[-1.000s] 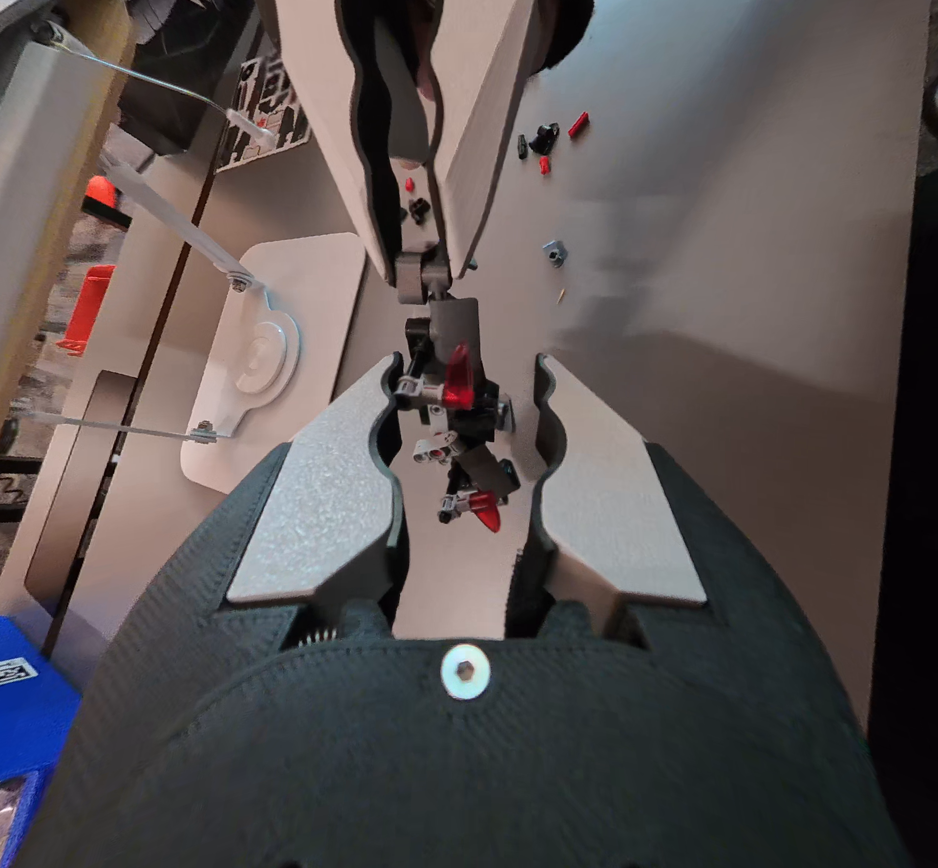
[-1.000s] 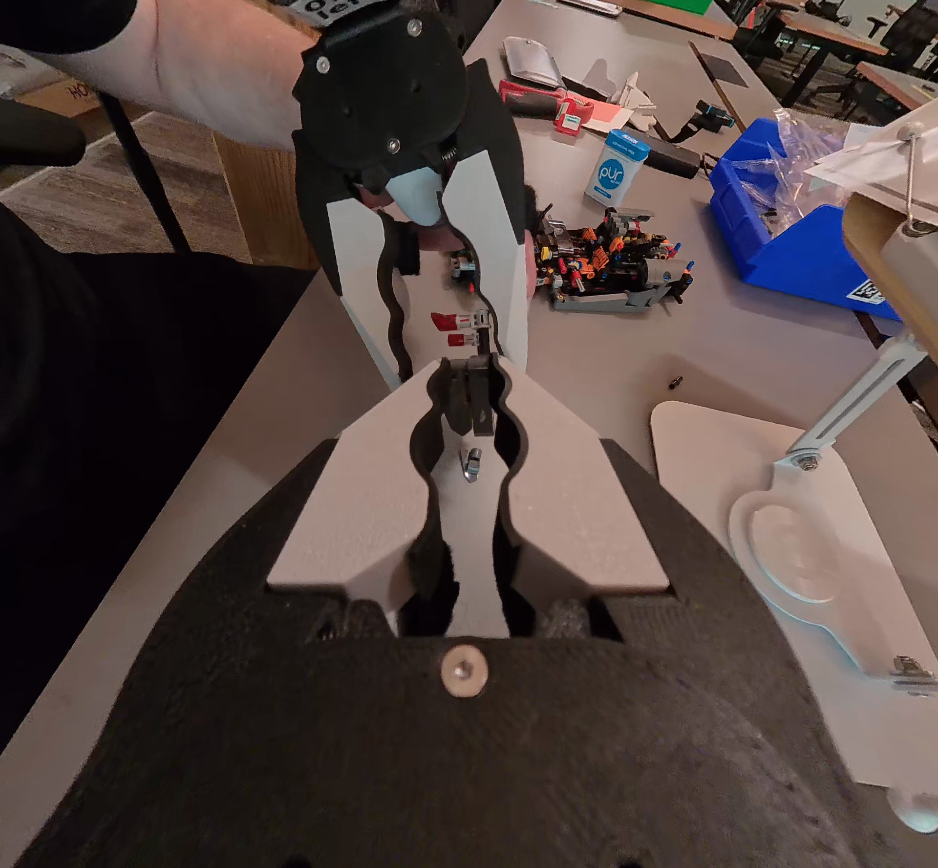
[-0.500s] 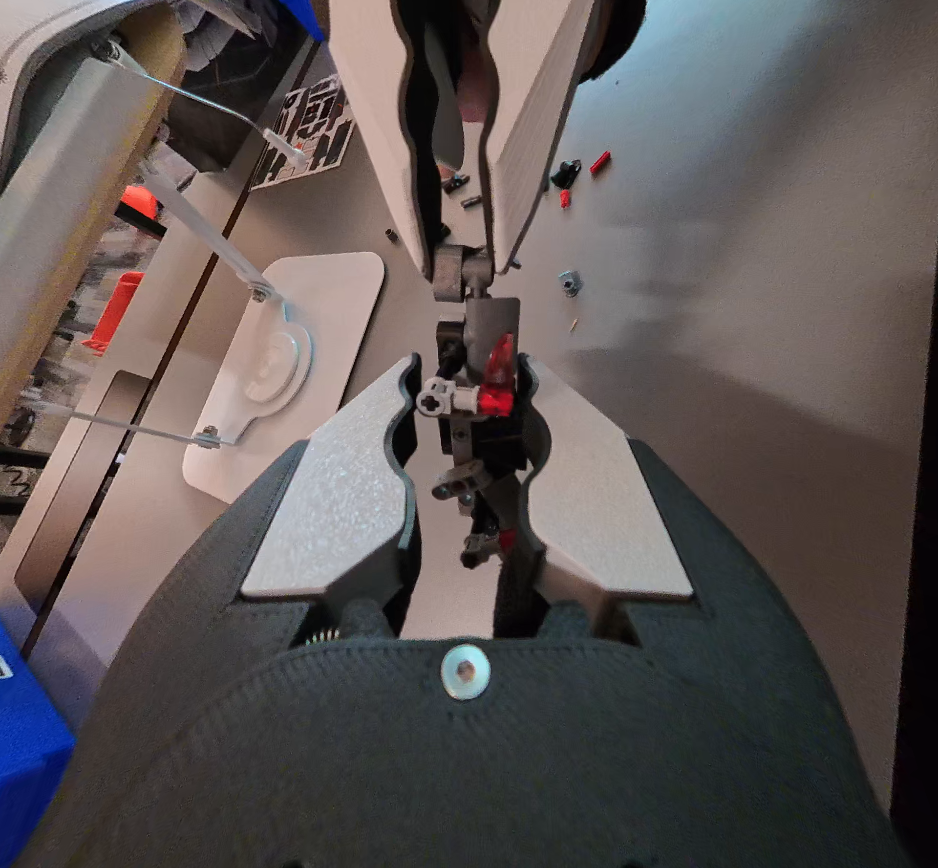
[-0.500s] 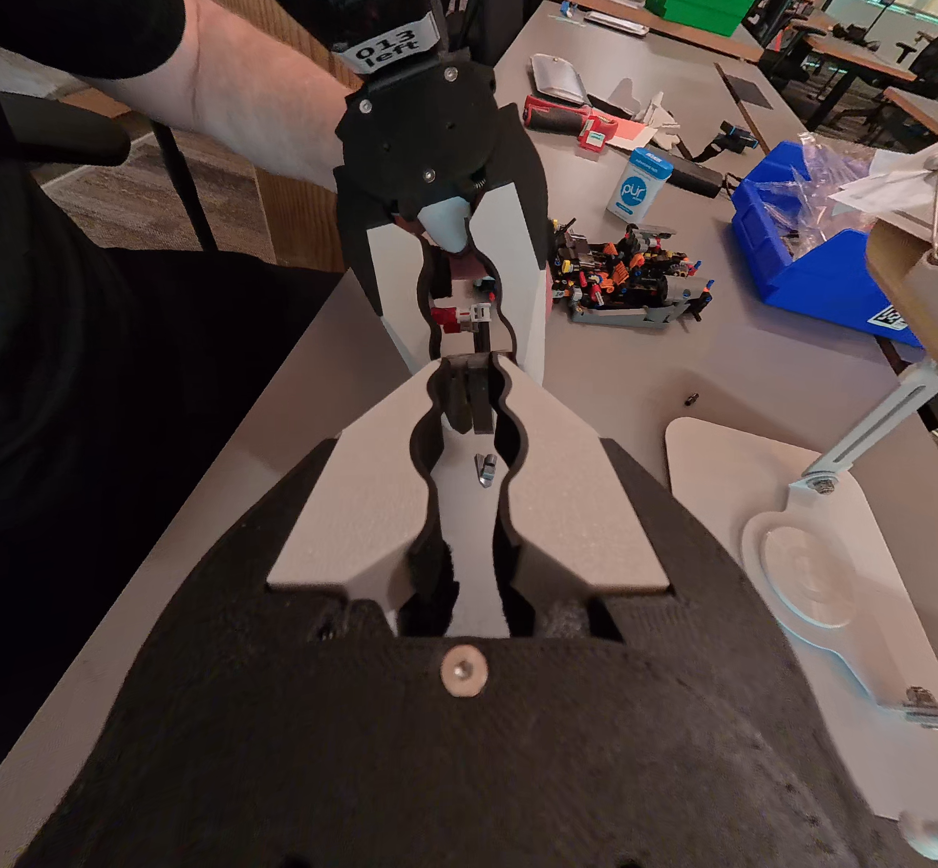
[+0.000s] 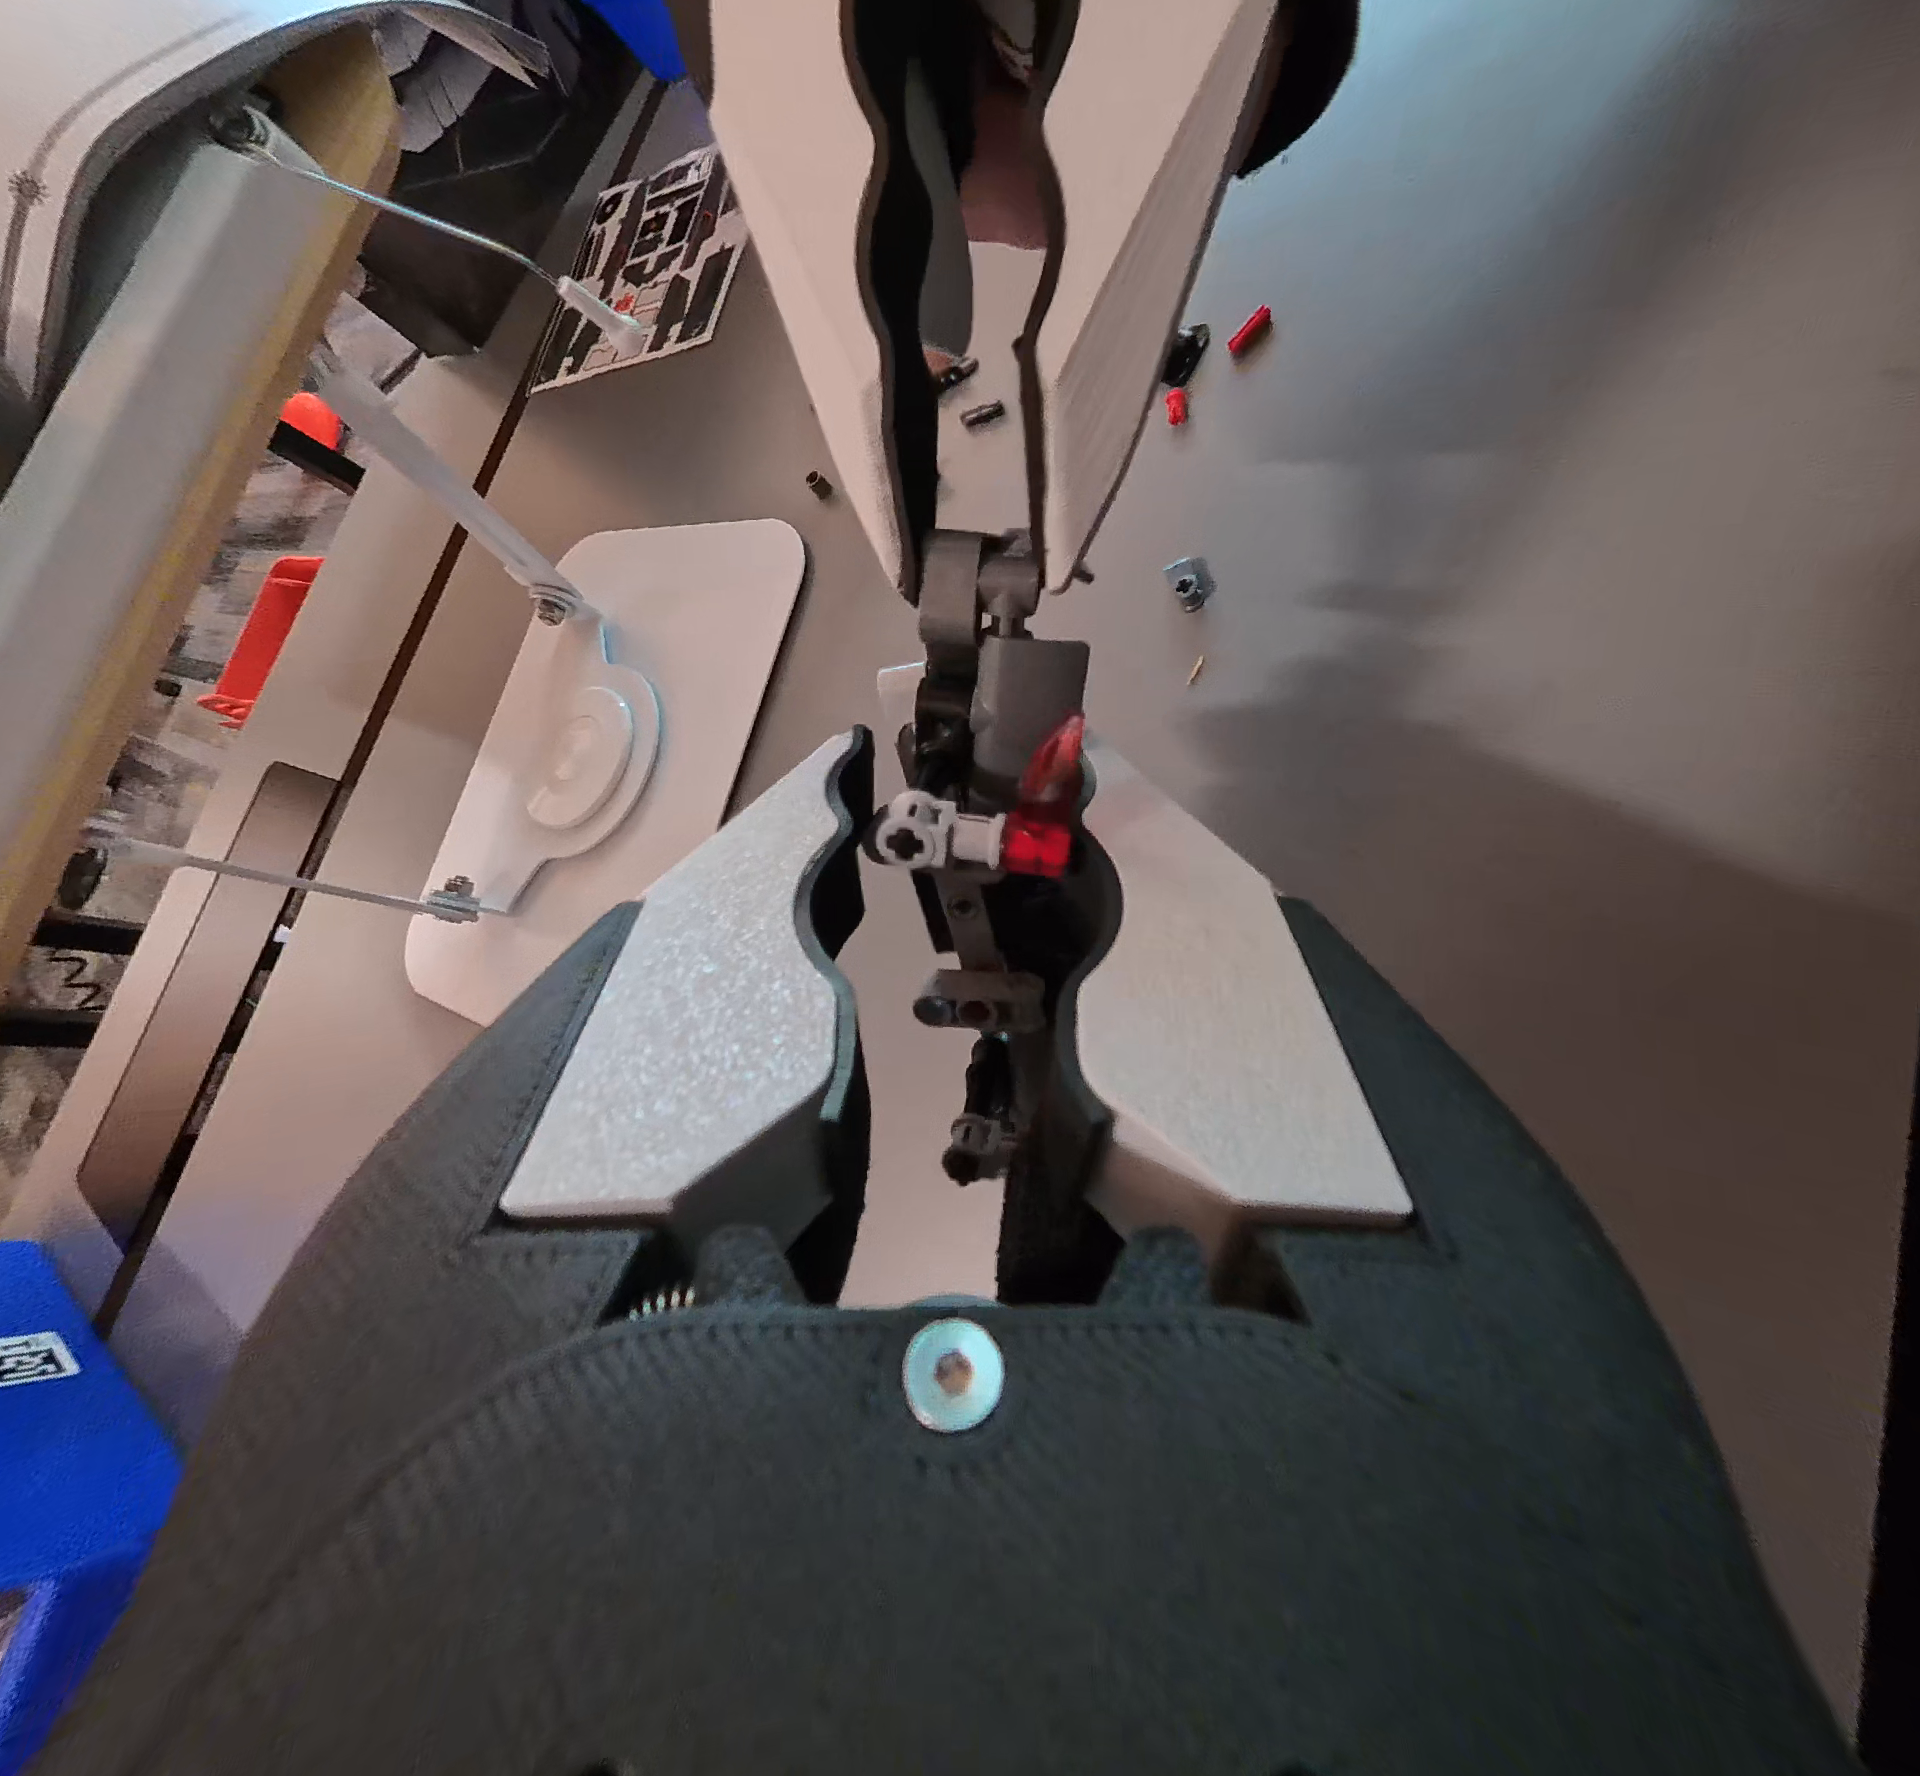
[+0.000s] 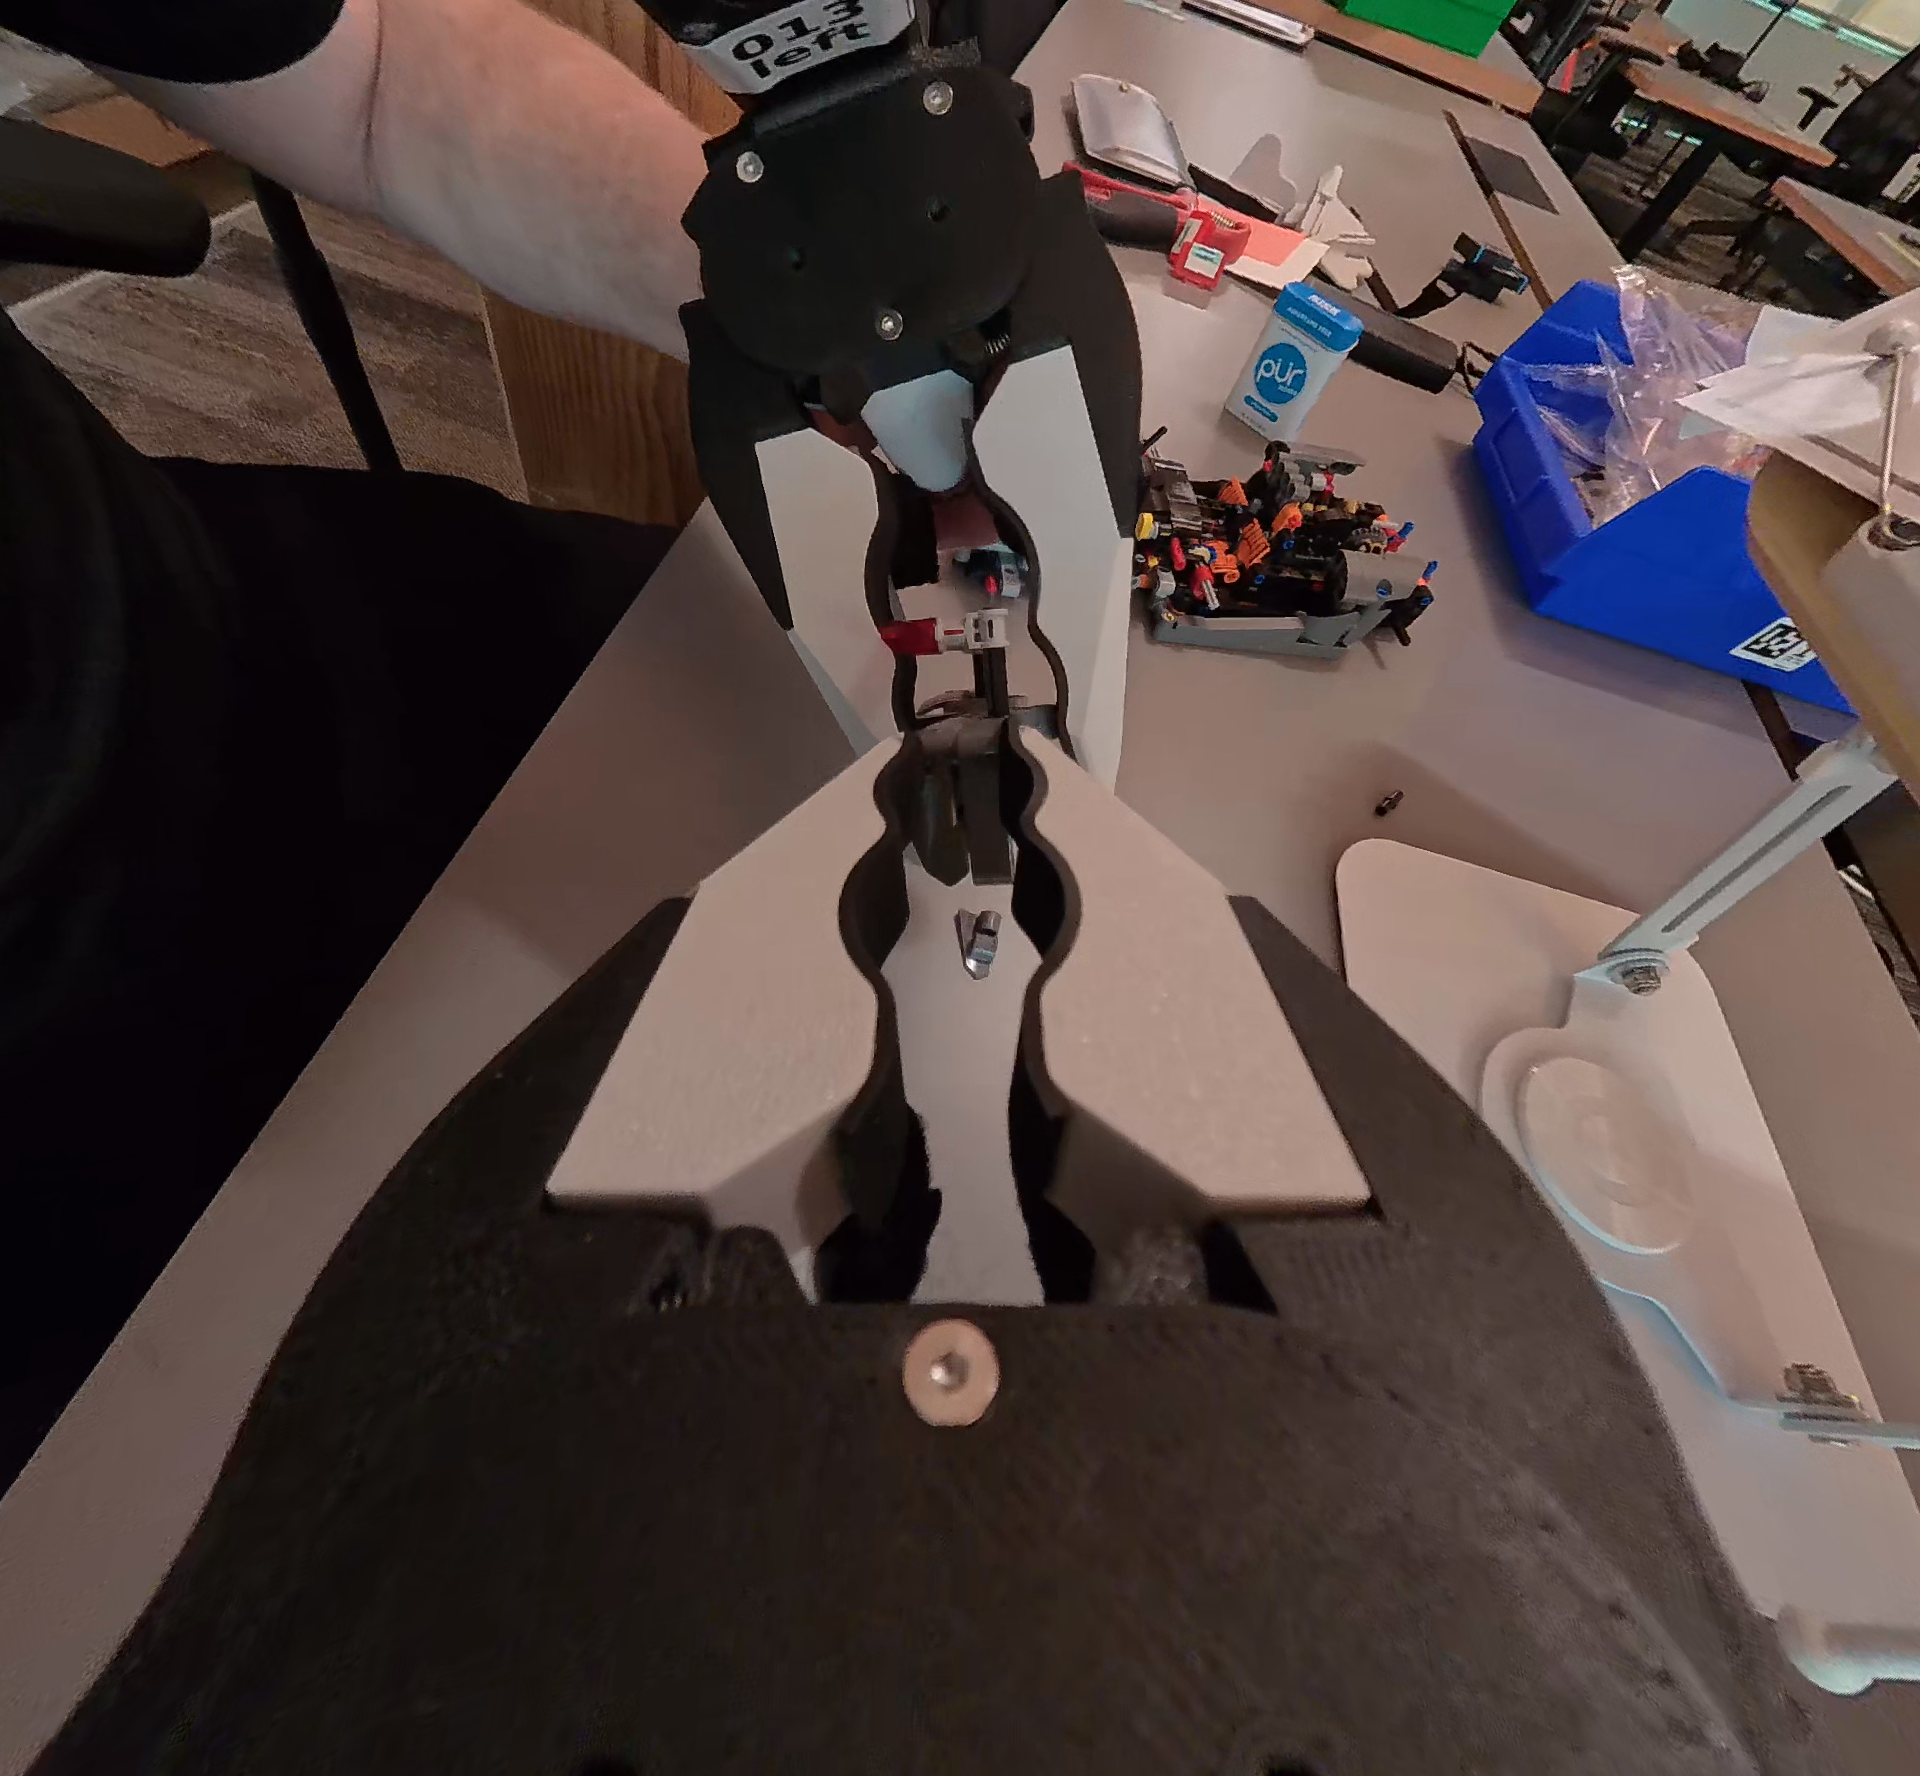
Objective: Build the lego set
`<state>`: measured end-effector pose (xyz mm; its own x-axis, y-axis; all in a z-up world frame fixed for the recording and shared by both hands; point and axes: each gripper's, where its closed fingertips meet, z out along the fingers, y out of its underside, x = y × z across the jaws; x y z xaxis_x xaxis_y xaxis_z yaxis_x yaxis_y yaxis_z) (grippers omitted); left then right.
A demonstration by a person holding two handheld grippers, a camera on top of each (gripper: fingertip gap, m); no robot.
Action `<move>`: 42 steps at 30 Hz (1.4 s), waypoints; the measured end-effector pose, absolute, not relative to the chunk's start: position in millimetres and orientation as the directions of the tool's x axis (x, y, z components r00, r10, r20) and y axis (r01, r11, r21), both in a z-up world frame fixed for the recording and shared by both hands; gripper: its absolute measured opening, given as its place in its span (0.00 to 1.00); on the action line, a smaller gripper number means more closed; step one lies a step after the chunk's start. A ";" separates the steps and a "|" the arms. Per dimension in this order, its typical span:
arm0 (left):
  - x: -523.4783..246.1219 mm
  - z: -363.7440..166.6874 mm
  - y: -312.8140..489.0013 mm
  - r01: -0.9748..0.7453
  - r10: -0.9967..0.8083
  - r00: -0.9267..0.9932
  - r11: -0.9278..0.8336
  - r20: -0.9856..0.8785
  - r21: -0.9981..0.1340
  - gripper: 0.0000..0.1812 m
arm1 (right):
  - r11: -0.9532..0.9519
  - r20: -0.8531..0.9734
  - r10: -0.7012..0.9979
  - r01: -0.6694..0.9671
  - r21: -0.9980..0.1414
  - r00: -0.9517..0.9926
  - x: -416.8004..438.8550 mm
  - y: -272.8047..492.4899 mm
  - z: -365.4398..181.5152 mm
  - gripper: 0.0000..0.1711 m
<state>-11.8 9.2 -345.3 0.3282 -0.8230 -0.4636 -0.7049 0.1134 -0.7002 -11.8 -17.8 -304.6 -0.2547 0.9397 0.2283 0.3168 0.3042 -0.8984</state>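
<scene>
Since a second ago my left gripper (image 5: pixel 971 791) has closed in around the lego sub-assembly (image 5: pixel 987 833), its fingers now pressing the dark frame with the red translucent piece. My right gripper (image 6: pixel 961 770) still pinches the same assembly's grey end, fingers nearly together. The assembly hangs between both, above the table (image 6: pixel 1247 750). A white label sits on the left gripper's camera, and print on a white-and-blue bottle (image 6: pixel 1288 365) beyond the assembly. Loose pieces (image 5: pixel 1190 580) lie just right of it; bare tabletop spreads farther right.
</scene>
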 end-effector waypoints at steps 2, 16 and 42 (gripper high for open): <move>-12.3 -348.9 9.8 -0.721 -0.819 0.318 0.118 -0.477 -0.683 0.17 | 0.321 0.244 0.936 0.329 -0.888 -0.254 -12.8 -18.1 -307.6 0.07; -6.2 -344.8 7.4 -0.702 -0.800 0.317 0.163 -0.509 -0.693 0.13 | 0.307 0.230 0.940 0.332 -0.892 -0.251 -10.2 -16.3 -308.7 0.07; -15.2 -326.1 5.1 -0.727 -0.731 0.339 0.195 -0.592 -0.658 0.20 | 0.315 0.247 0.942 0.350 -0.882 -0.226 -6.8 -7.9 -310.4 0.07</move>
